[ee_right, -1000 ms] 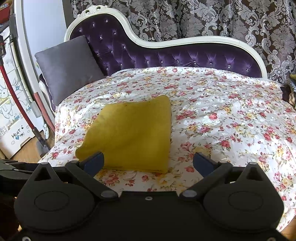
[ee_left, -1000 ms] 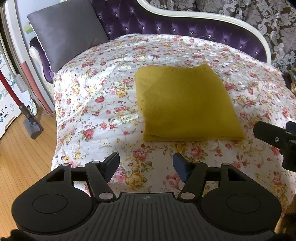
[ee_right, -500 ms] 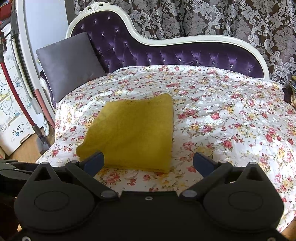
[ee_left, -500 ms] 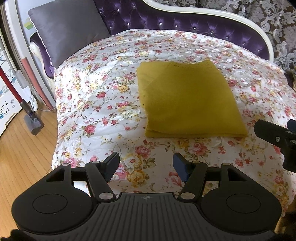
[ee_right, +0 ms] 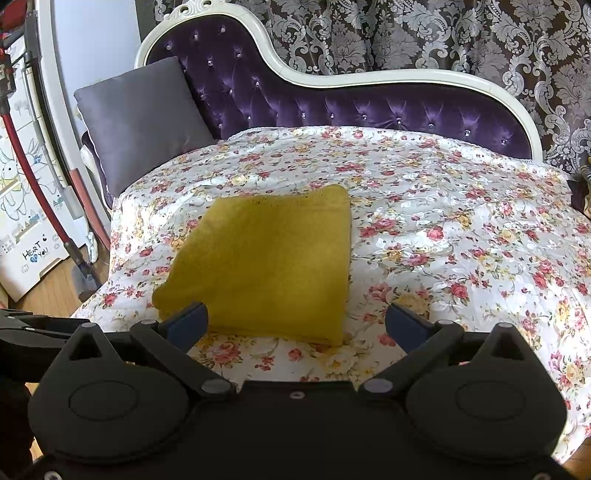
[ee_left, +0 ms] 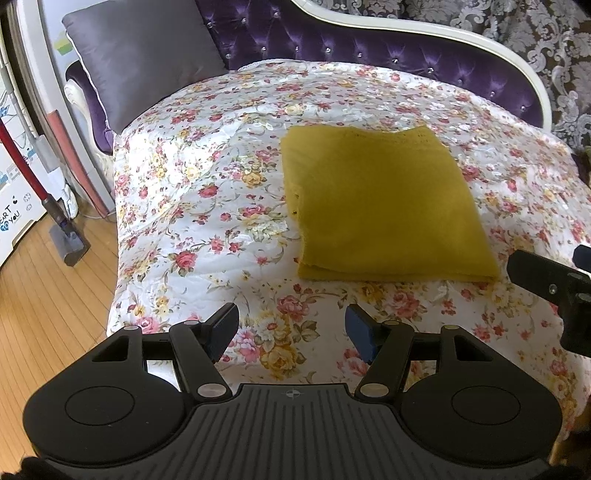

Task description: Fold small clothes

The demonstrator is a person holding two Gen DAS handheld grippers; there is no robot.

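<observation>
At the far left of your left wrist view, one red-handled vacuum (ee_left: 35, 177) leans by the wall, its head on the wooden floor (ee_left: 48, 314); its top is cut off by the frame. Next comes one grey cushion (ee_left: 142, 59), propped at the left end of the purple tufted chaise (ee_left: 388, 48), and one floral quilt (ee_left: 207, 192) draped over the seat.

You have a single garment to look at: one mustard-yellow cloth (ee_left: 384, 206), folded into a neat, flat rectangle with its layered edges showing along the near and left sides. It lies on the quilt, right of centre in your left view and left of centre in your right view (ee_right: 266, 258). What kind of garment it is cannot be made out from the folded shape.

Your left gripper (ee_left: 291, 328) hovers over the quilt just short of the cloth, its jaws parted about halfway with nothing between them. Your right gripper (ee_right: 295, 325) stands wider apart, also empty, its left fingertip (ee_right: 186, 323) overlapping the cloth's near corner in the picture; whether it touches is unclear. At the right edge of the left view only part of the right gripper (ee_left: 550, 284) shows. Patterned curtains (ee_right: 424, 33) hang behind.
</observation>
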